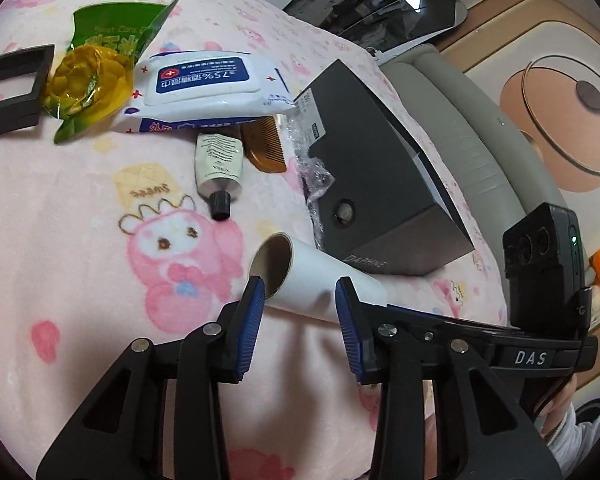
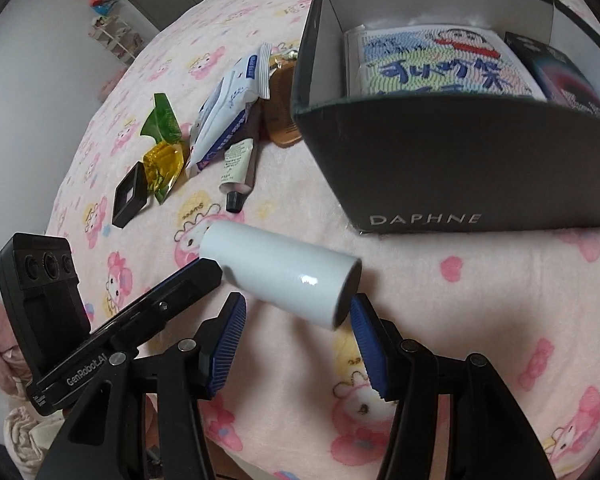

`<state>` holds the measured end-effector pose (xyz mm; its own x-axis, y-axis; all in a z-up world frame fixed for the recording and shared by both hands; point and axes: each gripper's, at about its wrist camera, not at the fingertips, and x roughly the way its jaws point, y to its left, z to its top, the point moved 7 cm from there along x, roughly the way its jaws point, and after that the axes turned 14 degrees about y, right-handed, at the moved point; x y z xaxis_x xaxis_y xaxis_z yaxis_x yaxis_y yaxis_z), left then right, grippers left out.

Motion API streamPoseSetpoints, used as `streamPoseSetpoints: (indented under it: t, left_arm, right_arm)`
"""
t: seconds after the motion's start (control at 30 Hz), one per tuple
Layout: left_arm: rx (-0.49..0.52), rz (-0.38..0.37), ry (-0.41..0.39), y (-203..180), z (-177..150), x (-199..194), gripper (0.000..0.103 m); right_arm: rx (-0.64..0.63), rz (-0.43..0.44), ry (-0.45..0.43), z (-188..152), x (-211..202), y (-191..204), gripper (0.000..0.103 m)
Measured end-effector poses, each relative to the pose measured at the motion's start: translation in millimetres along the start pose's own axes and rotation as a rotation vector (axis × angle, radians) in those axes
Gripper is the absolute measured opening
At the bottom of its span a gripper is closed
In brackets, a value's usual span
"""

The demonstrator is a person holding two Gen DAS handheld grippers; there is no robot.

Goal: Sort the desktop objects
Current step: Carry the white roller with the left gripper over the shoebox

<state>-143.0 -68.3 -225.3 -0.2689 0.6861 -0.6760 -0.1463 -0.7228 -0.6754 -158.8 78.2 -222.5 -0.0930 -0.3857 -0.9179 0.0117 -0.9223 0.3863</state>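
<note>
Left wrist view: the left gripper (image 1: pixel 300 300) stood wide open around the white roll (image 1: pixel 319 276), gripping nothing, the roll lying on the pink blanket (image 1: pixel 80 208) just in front of the black box (image 1: pixel 379 184). One pad sat at the roll's open end, so closing there could have crushed or spun it away.

Right wrist view: the right gripper (image 2: pixel 296 332) gaped too, empty, the roll (image 2: pixel 280 272) just beyond its pads. Both closing together risked a clash, or rolling it.

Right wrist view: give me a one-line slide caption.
Open right gripper straddles a white roll on the pink blanket, beside the dark DAPHNE box.
</note>
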Motion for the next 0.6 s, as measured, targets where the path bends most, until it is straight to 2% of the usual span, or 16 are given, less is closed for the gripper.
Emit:
streamPoseSetpoints:
  t: [0.23,0.43,0.6]
  left_arm:
    - [0.008,-0.032,0.011,-14.1,-22.2,-5.4,0.036]
    - [-0.04,0.009,0.001,-2.7,-16.0,1.1,0.036]
    - [-0.02,0.02,-0.02,-7.3,-12.2,3.7,0.036]
  right_arm:
    - [-0.001,0.013,0.007,-12.7,-12.9,-4.0,0.052]
    - [0.011,-0.023,0.023,-25.8,-5.3,-19.5,0.052]
    - [0.023,-0.02,-0.005,-18.6,-1.5,-26.0,0.052]
